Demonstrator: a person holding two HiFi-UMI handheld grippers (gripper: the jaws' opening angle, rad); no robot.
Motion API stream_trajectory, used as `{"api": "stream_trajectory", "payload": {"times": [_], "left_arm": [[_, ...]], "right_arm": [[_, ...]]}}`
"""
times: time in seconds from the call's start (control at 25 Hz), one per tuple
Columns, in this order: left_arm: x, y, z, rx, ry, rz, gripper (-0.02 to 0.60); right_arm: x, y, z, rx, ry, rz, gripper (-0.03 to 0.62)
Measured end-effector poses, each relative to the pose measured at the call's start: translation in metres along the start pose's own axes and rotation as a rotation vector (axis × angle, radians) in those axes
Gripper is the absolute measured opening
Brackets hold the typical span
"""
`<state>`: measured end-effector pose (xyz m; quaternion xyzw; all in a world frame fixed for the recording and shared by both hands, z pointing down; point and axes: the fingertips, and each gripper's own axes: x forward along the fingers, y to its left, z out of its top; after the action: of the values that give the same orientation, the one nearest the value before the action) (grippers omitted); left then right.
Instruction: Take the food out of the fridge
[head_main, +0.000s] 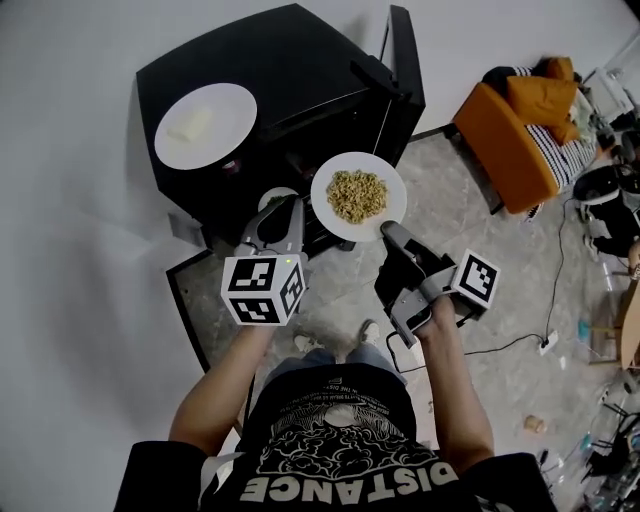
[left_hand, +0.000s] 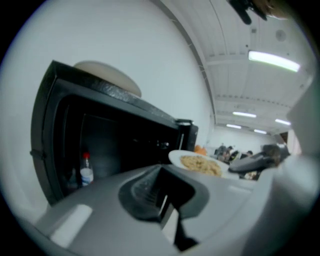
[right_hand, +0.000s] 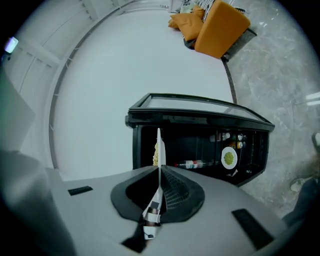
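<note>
**Head view.** The right gripper (head_main: 392, 232) is clamped on the near rim of the plate of food (head_main: 357, 196), which is held just outside the open fridge (head_main: 280, 70).

**Left gripper view.** The left gripper (left_hand: 167, 207) has its jaws together and is empty (free to steady the plate's left rim).

**Right gripper view.** The plate stands edge-on between the pads. Keep it level and the grip firm.

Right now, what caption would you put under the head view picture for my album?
Right gripper holds a plate of food by its rim before the open fridge.
</note>
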<state>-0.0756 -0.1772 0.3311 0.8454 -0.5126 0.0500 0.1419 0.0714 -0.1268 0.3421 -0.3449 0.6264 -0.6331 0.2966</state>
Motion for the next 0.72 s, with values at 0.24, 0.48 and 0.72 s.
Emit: {"api": "stream_trajectory", "payload": {"times": [0.24,0.48,0.72], "left_arm": [[0.000,-0.009,0.020,0.003,-0.031,0.015,0.003],[0.004,-0.012,0.032,-0.010,-0.056,0.045,0.003],[-0.001,-0.007,0.040,-0.025,-0.087,0.098,0.003]], "right_arm": [[-0.003,0.059,0.004,-0.033,0.066,0.060,0.011],[0.017,0.096,0.008,-0.052,0.148,0.095,0.011],[0.048,0.118,0.017,-0.066,0.204,0.119,0.011]]}}
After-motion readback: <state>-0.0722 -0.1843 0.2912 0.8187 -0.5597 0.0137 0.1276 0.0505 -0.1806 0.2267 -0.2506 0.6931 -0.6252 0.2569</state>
